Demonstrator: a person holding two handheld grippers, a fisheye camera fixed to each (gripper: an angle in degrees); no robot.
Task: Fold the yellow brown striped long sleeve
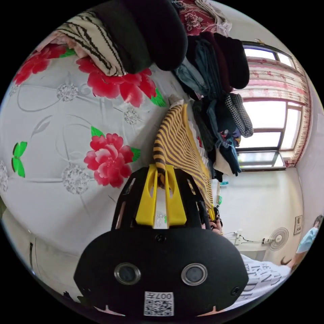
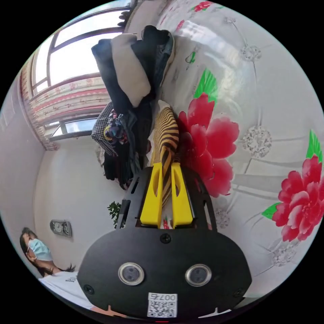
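I'm seeing the left hand-held gripper (image 1: 161, 168) in the left gripper view with its yellow jaws drawn narrow and both pressing on a bunched edge of the yellow brown striped long sleeve (image 1: 179, 145). The fabric is running up and away from the jaws as a taut, lifted sheet, hanging just above the floral bedsheet (image 1: 67, 135), which is white with red flowers and green leaves. In the right gripper view I'm seeing the right hand-held gripper (image 2: 166, 167) likewise narrow, both jaws pinching another gathered part of the same striped garment (image 2: 167, 131), which is rising from the jaws as a narrow ridge over the bedsheet (image 2: 270, 101). Beside the garment a pile of clothes (image 1: 216, 111) is sitting on the bed, dark pieces mostly, with a checked item and a blue one mixed in; the same heap (image 2: 128, 101) is showing next to the stripes in the right gripper view, a cream piece on top. A folded black-and-cream striped cloth (image 1: 94, 40) is lying on the bedsheet well apart from the garment. A window (image 1: 266, 135) with a patterned curtain is sitting behind the pile. A person in a white printed shirt (image 1: 263, 276) is standing at the frame edge, near a wall fan (image 1: 278, 238).
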